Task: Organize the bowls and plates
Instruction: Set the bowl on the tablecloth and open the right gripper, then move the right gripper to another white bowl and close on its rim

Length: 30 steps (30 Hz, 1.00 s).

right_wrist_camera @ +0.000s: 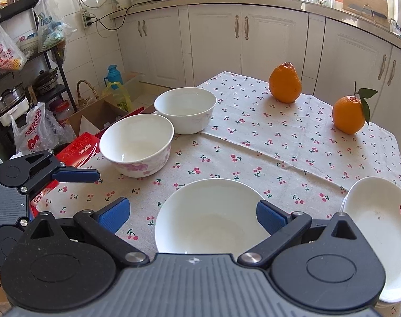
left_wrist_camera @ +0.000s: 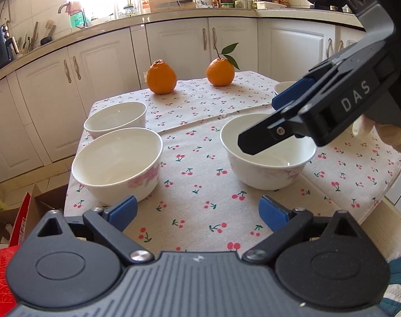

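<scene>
Three white bowls stand on a cherry-print cloth. In the left wrist view, a flowered bowl (left_wrist_camera: 117, 163) is near left, a second bowl (left_wrist_camera: 115, 119) behind it, a third bowl (left_wrist_camera: 266, 153) to the right. My left gripper (left_wrist_camera: 197, 211) is open and empty above the cloth between the bowls. My right gripper (left_wrist_camera: 266, 121) hovers over the right bowl, one finger above its inside. In the right wrist view, the right gripper (right_wrist_camera: 192, 215) is open around that bowl's (right_wrist_camera: 211, 219) near side. The flowered bowl (right_wrist_camera: 137, 145) and plain bowl (right_wrist_camera: 186, 109) are farther left. A white plate stack (right_wrist_camera: 380, 235) sits at right.
Two oranges (left_wrist_camera: 161, 77) (left_wrist_camera: 220, 71) sit at the table's far side; they also show in the right wrist view (right_wrist_camera: 285, 82) (right_wrist_camera: 348, 115). White cabinets (left_wrist_camera: 179, 45) stand behind. Boxes and bags (right_wrist_camera: 81, 121) lie on the floor left of the table. My left gripper (right_wrist_camera: 76, 175) shows at left.
</scene>
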Each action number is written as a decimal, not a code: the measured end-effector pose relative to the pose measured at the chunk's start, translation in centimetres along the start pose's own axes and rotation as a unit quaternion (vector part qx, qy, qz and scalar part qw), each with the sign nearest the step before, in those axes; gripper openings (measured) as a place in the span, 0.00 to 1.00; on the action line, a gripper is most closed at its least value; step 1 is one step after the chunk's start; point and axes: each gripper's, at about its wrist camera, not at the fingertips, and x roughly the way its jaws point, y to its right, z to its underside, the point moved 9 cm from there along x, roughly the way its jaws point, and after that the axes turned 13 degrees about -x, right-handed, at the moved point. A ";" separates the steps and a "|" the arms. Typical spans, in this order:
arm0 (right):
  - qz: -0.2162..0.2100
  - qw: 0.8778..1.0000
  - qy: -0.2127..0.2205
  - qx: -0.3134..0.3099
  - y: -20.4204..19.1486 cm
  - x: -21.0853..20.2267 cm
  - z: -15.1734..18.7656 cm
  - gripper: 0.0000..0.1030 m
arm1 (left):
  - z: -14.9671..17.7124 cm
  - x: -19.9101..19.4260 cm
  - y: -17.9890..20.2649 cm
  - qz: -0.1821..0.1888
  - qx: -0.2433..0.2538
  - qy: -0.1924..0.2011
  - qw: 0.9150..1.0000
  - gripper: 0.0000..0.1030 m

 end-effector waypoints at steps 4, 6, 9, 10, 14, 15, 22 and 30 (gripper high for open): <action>-0.013 1.000 0.002 -0.008 -0.9 0.4 -0.9 1.00 | 0.1 -0.4 -1.0 -0.007 -0.006 0.007 1.000 0.95; -0.017 1.000 0.001 -0.015 -1.2 0.7 -1.3 1.00 | 0.0 -0.4 -1.7 -0.011 -0.013 0.009 1.000 0.95; -0.023 0.999 0.000 -0.022 -1.5 1.2 -2.0 1.00 | -0.2 -0.2 -2.8 -0.019 -0.024 0.013 0.999 0.95; -0.025 0.999 0.000 -0.023 -1.5 1.3 -2.2 1.00 | -0.3 -0.1 -3.3 -0.023 -0.029 0.015 0.999 0.95; -0.027 0.999 0.006 -0.024 -1.1 1.8 -3.7 1.00 | -0.8 0.2 -5.0 -0.040 -0.045 0.021 0.998 0.95; -0.027 0.999 0.008 -0.024 -0.9 1.9 -4.2 1.00 | -0.9 0.3 -5.4 -0.043 -0.048 0.022 0.998 0.95; -0.028 0.999 0.009 -0.020 0.3 3.5 -7.2 1.00 | -1.9 1.0 -6.8 -0.054 -0.048 0.033 0.997 0.95; -0.072 0.997 -0.016 -0.029 -1.6 7.5 -7.9 1.00 | -2.1 2.6 -7.1 -0.052 -0.048 0.026 0.997 0.95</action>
